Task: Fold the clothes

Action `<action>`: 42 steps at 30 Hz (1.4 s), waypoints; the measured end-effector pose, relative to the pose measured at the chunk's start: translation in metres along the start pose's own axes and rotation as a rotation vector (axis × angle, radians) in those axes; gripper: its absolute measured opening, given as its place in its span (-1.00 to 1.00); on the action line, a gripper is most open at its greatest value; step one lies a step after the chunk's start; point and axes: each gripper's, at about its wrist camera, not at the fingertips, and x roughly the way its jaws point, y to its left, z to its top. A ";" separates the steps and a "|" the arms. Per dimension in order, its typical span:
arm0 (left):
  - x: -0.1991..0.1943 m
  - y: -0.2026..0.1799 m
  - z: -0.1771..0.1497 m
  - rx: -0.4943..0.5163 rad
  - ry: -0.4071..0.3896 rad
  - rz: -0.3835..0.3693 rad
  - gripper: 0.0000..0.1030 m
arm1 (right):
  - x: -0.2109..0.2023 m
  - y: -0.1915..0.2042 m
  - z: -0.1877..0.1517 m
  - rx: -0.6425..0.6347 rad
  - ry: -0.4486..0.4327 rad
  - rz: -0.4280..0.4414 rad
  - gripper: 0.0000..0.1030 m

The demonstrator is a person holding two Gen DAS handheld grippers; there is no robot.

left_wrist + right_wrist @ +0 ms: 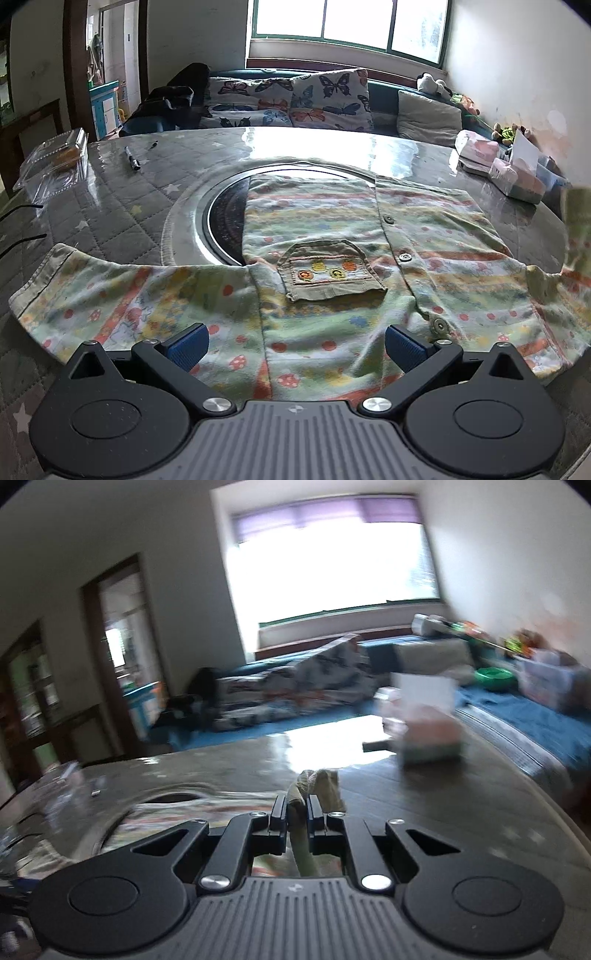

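A child's patterned shirt (332, 236) with green, orange and yellow stripes, snap buttons and a khaki chest pocket (328, 271) lies spread on the table. Its left sleeve (92, 302) stretches out to the left. My left gripper (295, 347) is open, its blue pads just above the shirt's near edge. My right gripper (297, 808) is shut on a khaki-green edge of the shirt (317, 786) and holds it lifted above the table. The right wrist view is motion-blurred. A raised piece of the shirt shows at the left wrist view's right edge (578, 229).
The table (129, 192) has a grey quilted cover under clear plastic and a round metal inset (221, 221). A marker (132, 158) and a clear plastic box (62, 155) lie far left. Tissue packs (517, 181) sit far right. A sofa with butterfly cushions (295, 99) stands behind.
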 end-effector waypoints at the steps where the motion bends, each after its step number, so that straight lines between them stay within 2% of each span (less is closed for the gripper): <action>1: -0.001 0.001 0.000 -0.004 -0.002 0.001 1.00 | 0.004 0.012 0.003 -0.024 0.001 0.029 -0.82; 10: -0.008 0.019 -0.006 -0.056 -0.014 0.017 1.00 | 0.041 0.116 0.006 -0.181 0.046 0.249 -0.82; 17: -0.010 0.032 -0.008 -0.094 -0.018 0.026 1.00 | 0.063 0.179 -0.014 -0.273 0.133 0.355 -0.82; 18: -0.010 0.032 -0.008 -0.096 -0.017 0.028 1.00 | 0.064 0.184 -0.017 -0.279 0.144 0.367 -0.81; 20: -0.010 0.033 -0.008 -0.097 -0.017 0.031 1.00 | 0.064 0.193 -0.024 -0.299 0.158 0.393 -0.66; 22: -0.009 0.033 -0.007 -0.096 -0.017 0.035 1.00 | 0.059 0.194 -0.025 -0.312 0.148 0.405 -0.60; 25: -0.009 0.032 -0.005 -0.091 -0.019 0.039 1.00 | 0.053 0.191 -0.020 -0.321 0.135 0.403 -0.32; 27: -0.009 0.030 -0.003 -0.087 -0.023 0.038 1.00 | 0.048 0.182 -0.016 -0.336 0.133 0.379 -0.30; 30: -0.009 0.025 0.001 -0.077 -0.027 0.030 1.00 | 0.047 0.164 -0.016 -0.360 0.156 0.330 -0.13; 33: -0.007 0.017 0.004 -0.055 -0.030 0.017 1.00 | 0.048 0.142 -0.024 -0.380 0.209 0.276 -0.11; 38: -0.001 0.000 0.007 -0.009 -0.024 0.002 1.00 | 0.052 0.108 -0.054 -0.372 0.354 0.233 -0.10; 42: 0.005 -0.012 0.011 0.022 -0.018 -0.007 1.00 | 0.053 0.088 -0.079 -0.341 0.422 0.199 -0.10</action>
